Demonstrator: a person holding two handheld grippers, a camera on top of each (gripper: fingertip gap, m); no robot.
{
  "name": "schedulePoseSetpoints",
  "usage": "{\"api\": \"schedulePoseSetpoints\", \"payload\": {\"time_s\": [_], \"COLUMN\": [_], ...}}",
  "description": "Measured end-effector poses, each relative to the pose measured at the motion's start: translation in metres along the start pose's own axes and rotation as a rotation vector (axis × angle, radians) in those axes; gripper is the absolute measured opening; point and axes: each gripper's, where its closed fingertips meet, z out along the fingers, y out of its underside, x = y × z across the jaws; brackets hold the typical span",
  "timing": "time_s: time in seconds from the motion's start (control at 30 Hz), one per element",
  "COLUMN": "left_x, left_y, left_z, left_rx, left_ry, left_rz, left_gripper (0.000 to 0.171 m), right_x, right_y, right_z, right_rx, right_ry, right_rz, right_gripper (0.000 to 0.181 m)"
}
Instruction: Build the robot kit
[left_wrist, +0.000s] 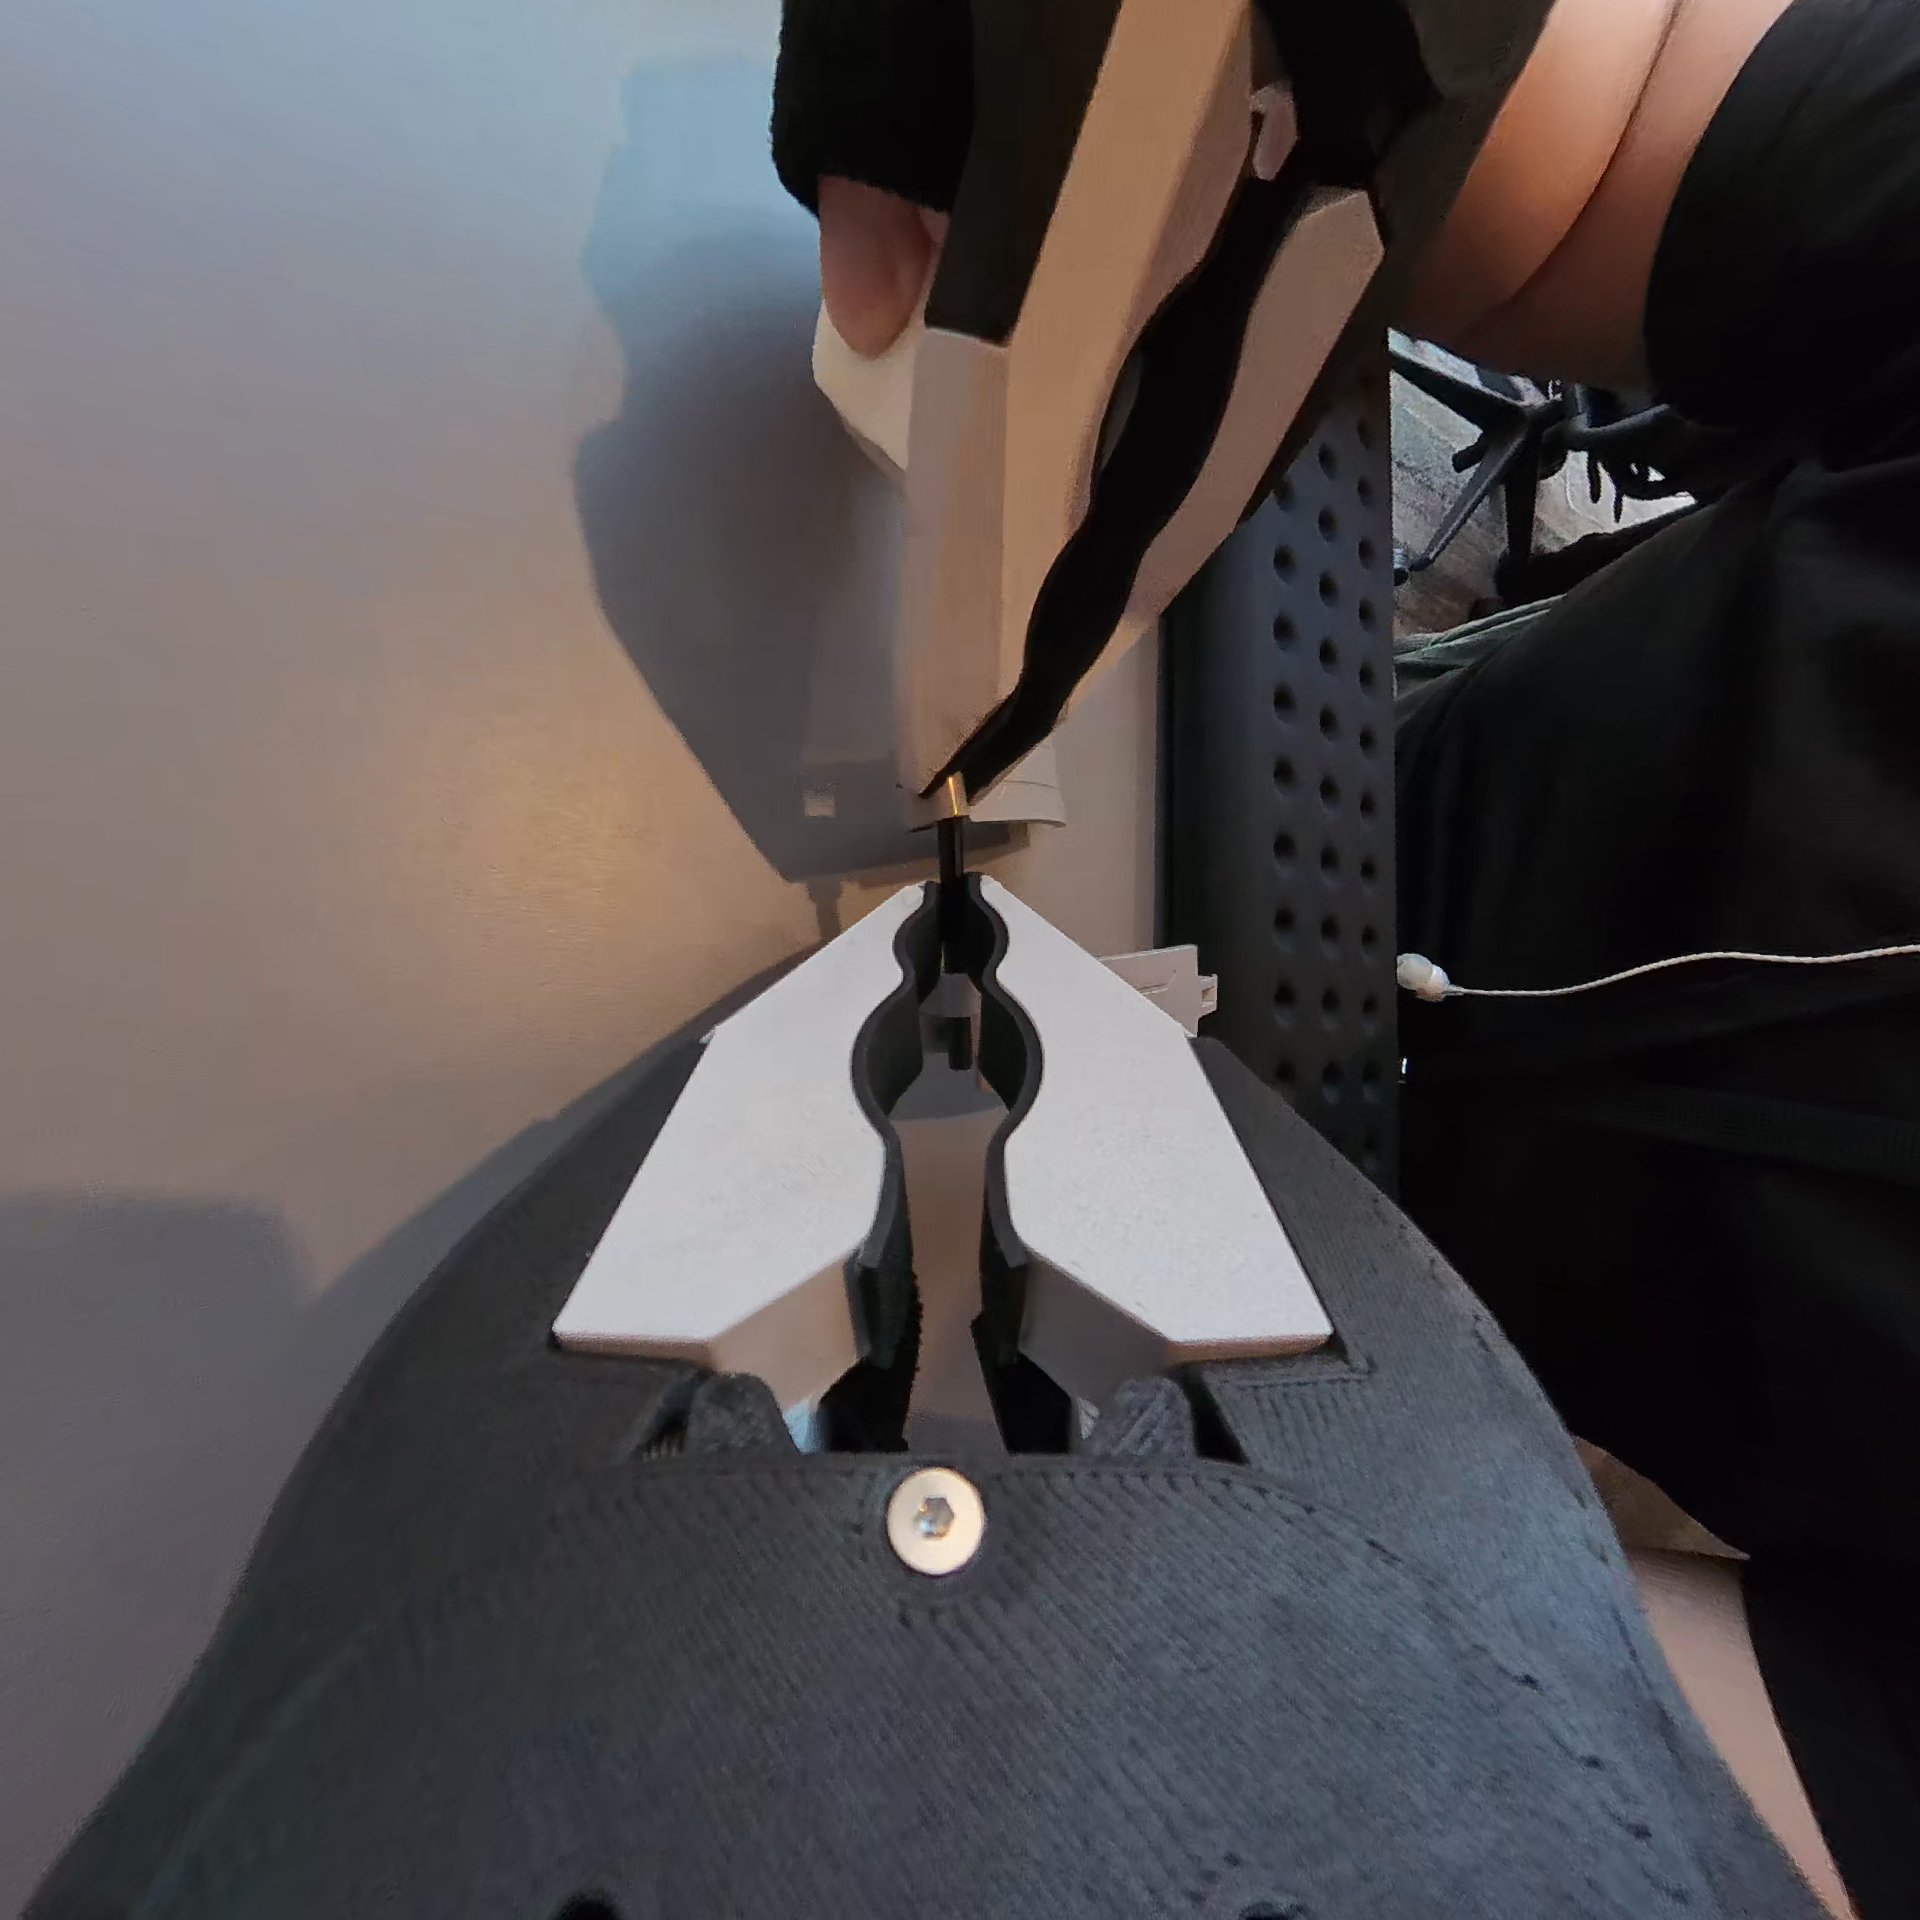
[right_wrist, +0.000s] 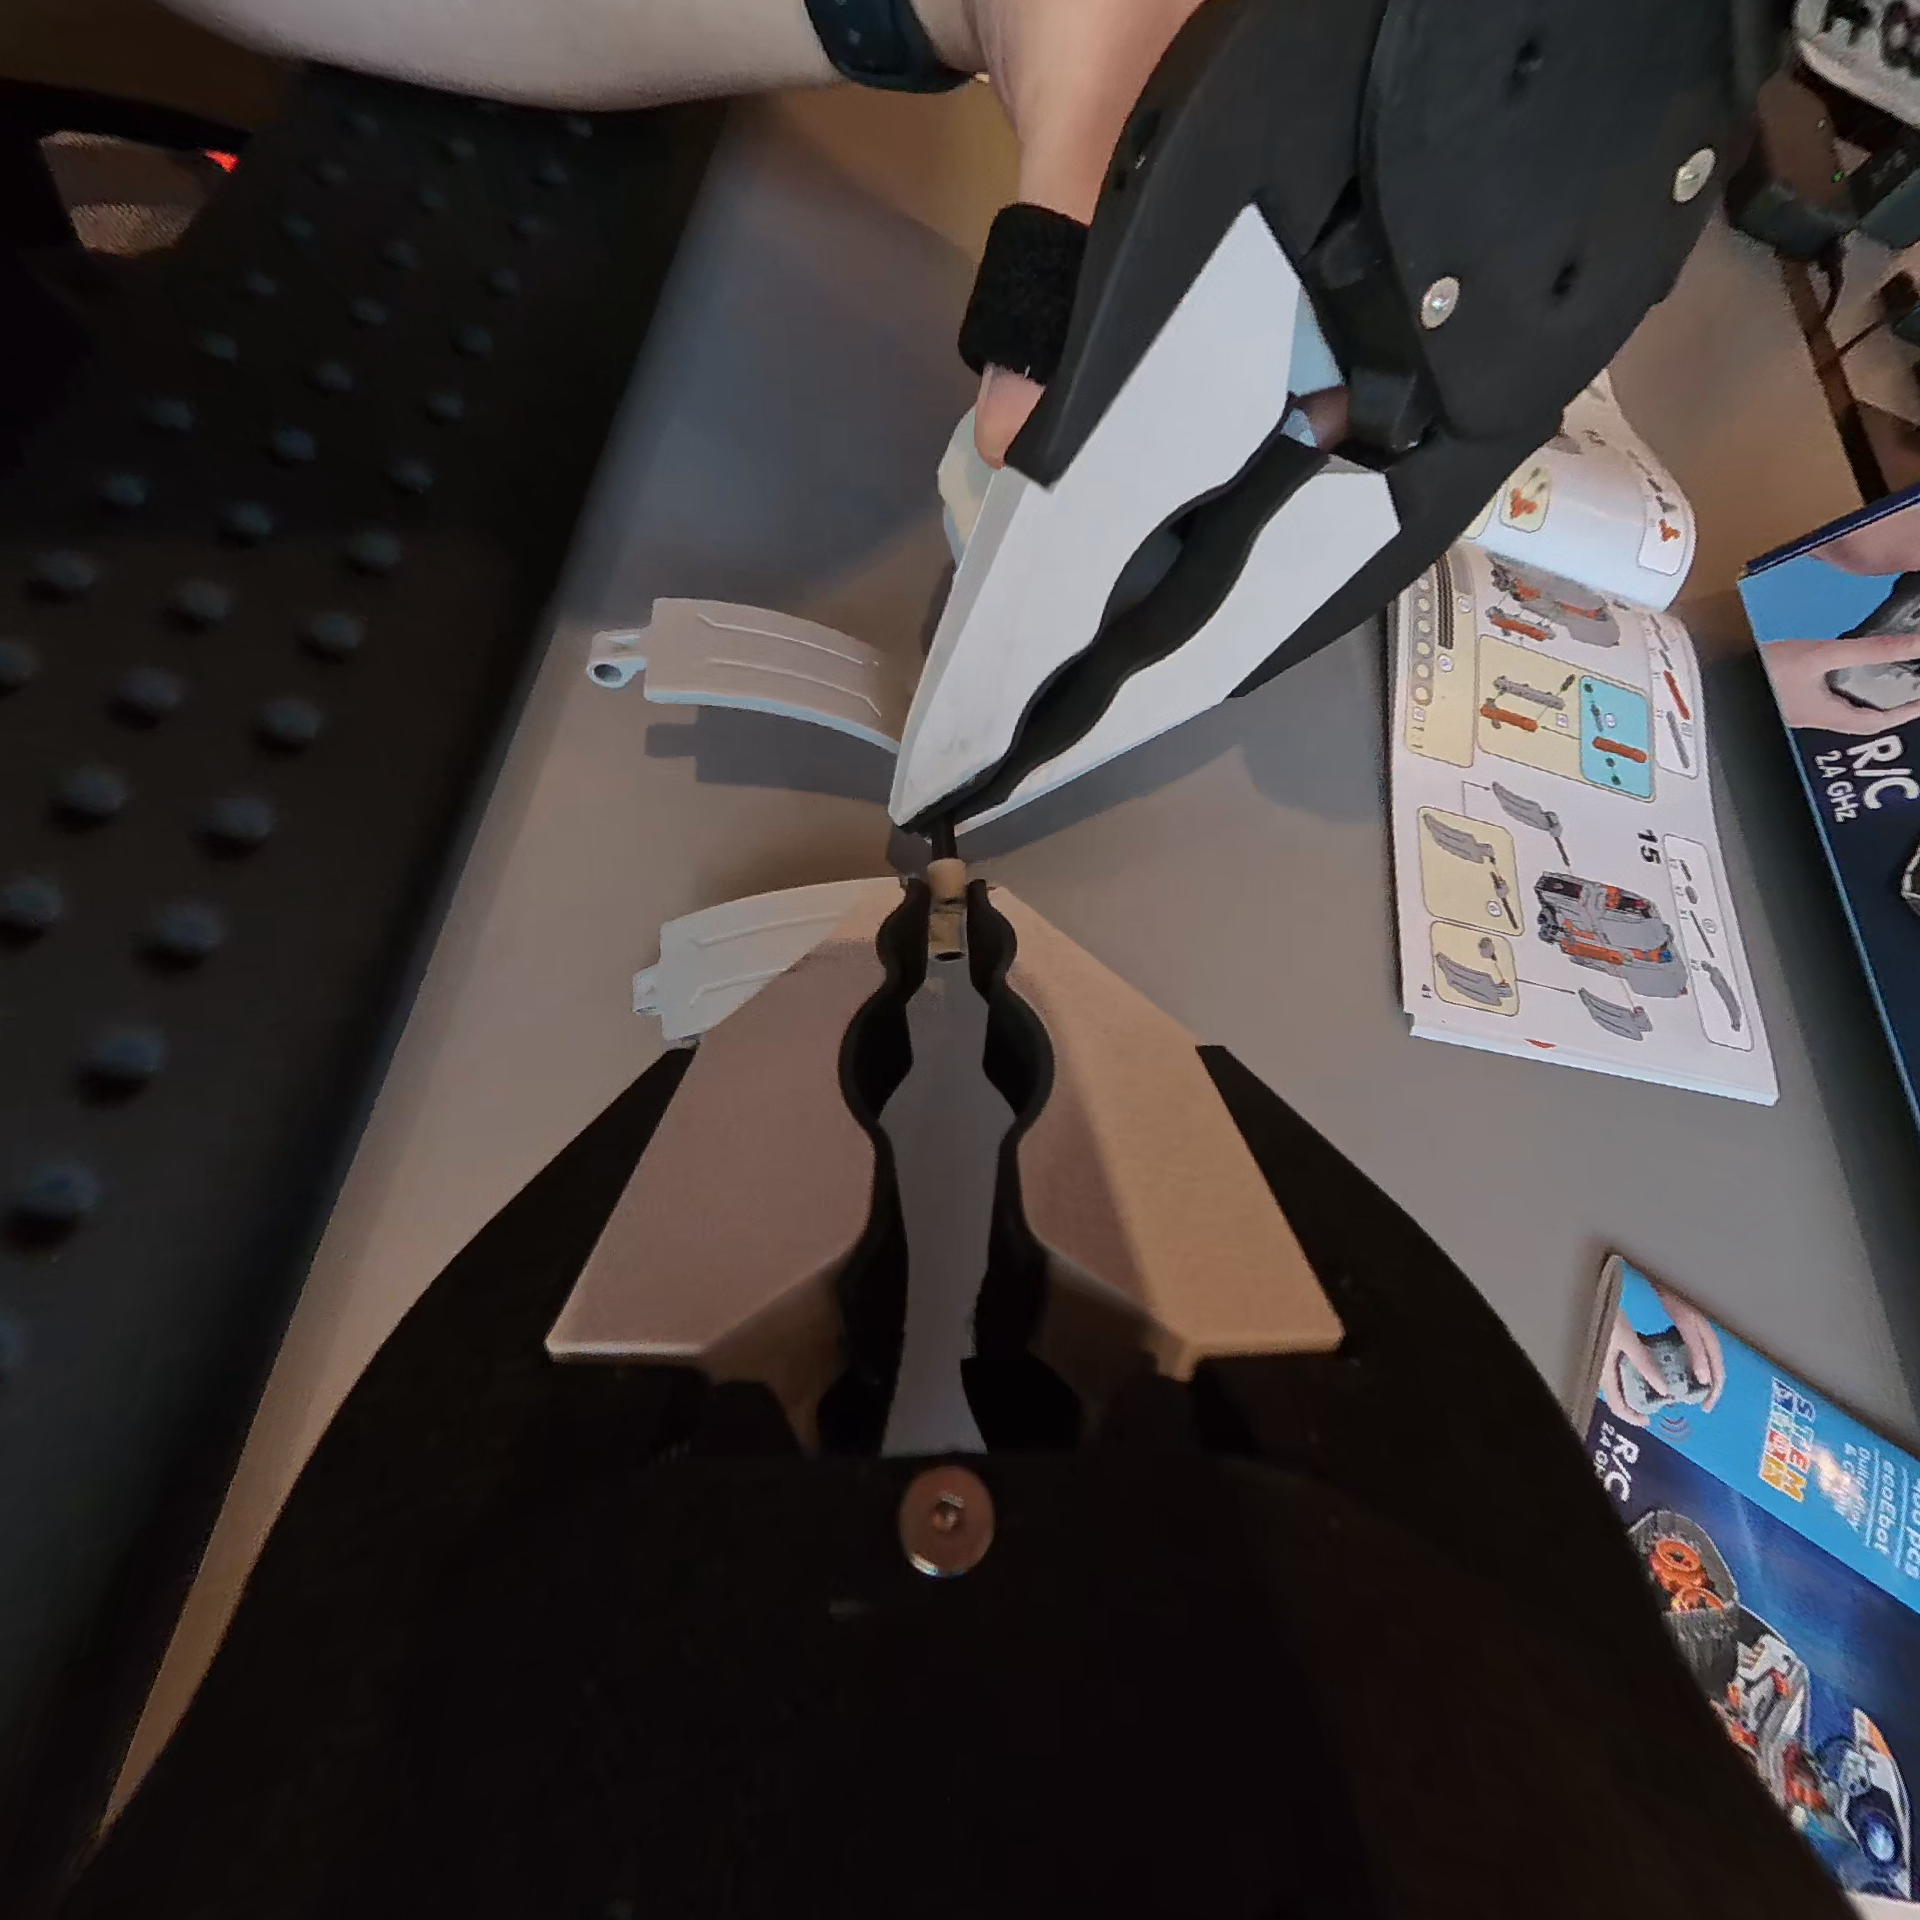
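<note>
In the left wrist view my left gripper (left_wrist: 951, 896) is shut on a thin black pin (left_wrist: 951, 857) that sticks out past its tips. A small grey piece (left_wrist: 956, 1003) sits on the pin between the fingers. My right gripper (left_wrist: 943, 795) comes down from above, shut on a small tan sleeve (left_wrist: 954, 802) at the pin's far end. In the right wrist view my right gripper (right_wrist: 940, 896) grips the tan sleeve (right_wrist: 943, 914). The left gripper (right_wrist: 916, 826) meets it tip to tip from above, holding the black pin (right_wrist: 940, 840). Both are held above the grey table (right_wrist: 1195, 935).
Two curved grey panels (right_wrist: 748, 675) (right_wrist: 727, 956) lie on the table under the grippers. An open instruction booklet (right_wrist: 1558, 831) lies to the right, with blue boxes (right_wrist: 1849, 707) (right_wrist: 1766, 1507) beyond it. A black perforated panel (right_wrist: 208, 623) runs along the left and also shows in the left wrist view (left_wrist: 1309, 727). My left and right fingertips are right by each other.
</note>
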Motion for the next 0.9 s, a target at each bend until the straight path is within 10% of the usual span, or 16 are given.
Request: {"api": "schedulePoseSetpoints", "payload": {"time_s": [0.9], "left_x": [-0.002], "left_y": [0.018], "left_z": [0.019], "left_rx": [-0.143], "left_ry": [0.002], "left_rz": [-0.011], "left_gripper": [0.001], "right_x": [-0.022], "right_y": [0.015], "right_z": [0.019], "right_rx": [-0.193], "right_ry": [-0.089], "right_rz": [-0.016], "right_gripper": [0.004]}}
